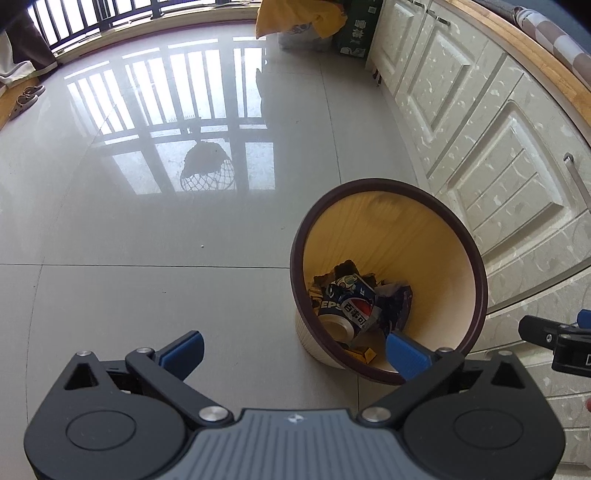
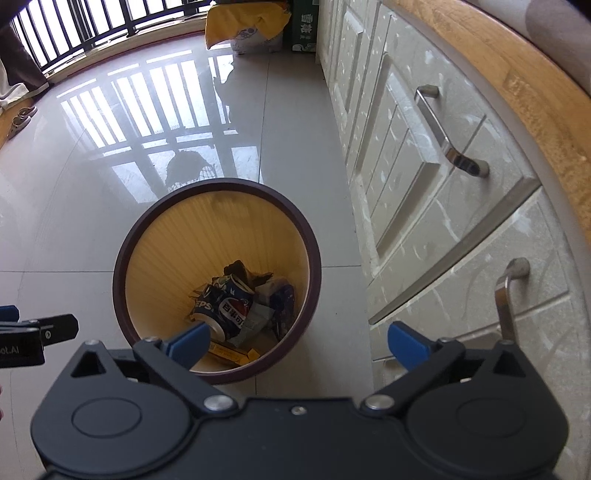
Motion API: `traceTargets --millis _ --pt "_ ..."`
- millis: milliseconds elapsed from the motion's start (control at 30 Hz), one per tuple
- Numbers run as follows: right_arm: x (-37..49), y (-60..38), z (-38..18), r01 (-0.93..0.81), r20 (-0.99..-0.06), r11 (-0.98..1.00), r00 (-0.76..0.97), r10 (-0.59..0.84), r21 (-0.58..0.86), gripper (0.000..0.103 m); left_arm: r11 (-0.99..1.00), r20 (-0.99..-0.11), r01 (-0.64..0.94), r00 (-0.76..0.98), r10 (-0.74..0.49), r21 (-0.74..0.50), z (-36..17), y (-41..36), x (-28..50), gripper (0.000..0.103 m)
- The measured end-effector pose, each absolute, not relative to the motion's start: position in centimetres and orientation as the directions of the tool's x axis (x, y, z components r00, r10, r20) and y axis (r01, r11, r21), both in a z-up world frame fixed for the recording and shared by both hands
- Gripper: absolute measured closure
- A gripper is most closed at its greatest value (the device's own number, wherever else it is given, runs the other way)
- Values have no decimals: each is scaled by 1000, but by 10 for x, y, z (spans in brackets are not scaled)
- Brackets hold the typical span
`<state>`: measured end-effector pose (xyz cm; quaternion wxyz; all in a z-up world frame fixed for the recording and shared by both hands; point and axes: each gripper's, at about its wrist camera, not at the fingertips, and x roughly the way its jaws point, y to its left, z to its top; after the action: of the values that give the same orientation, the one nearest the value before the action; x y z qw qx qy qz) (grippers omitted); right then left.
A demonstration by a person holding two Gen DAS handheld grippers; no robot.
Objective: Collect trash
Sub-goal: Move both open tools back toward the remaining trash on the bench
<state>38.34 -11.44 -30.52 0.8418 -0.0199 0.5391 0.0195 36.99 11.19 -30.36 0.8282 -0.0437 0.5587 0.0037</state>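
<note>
Fingers [image 1: 406, 354] over bin [image 1: 476, 266] rim in L view; cabinet handles [image 2: 447, 133] only in R.

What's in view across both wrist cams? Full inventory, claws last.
trash bin: 1, cream with dark brown rim, on the floor beside the cabinets
Pepsi can: 1, blue, crushed, inside the bin on top of the other trash
yellow wrapper: 1, at the bottom of the bin, near side
other scraps in the bin: count unclear, dark and grey
cabinets: a row, cream, wooden top, metal handles, right side
floor: grey glossy tiles, reflecting the window bars
yellow cloth: 1, draped over something at the far end
green box: 1, beside the cloth
sandals: 1 pair, tan, far left
left claw: black, blue pads, open, empty
right claw: black, blue pads, open, empty
</note>
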Motion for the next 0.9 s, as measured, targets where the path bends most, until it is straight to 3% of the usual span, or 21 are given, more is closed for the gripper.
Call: traceTargets --millis 400,900 --pt "347 -108 -268 -82 -877 997 479 25 -16 0 992 -912 -108 409 -19 -69 -281 129 327 0" --pt "291 -112 -207 -100 -812 995 583 39 -24 0 991 -845 -116 535 -1 -74 -213 128 265 0"
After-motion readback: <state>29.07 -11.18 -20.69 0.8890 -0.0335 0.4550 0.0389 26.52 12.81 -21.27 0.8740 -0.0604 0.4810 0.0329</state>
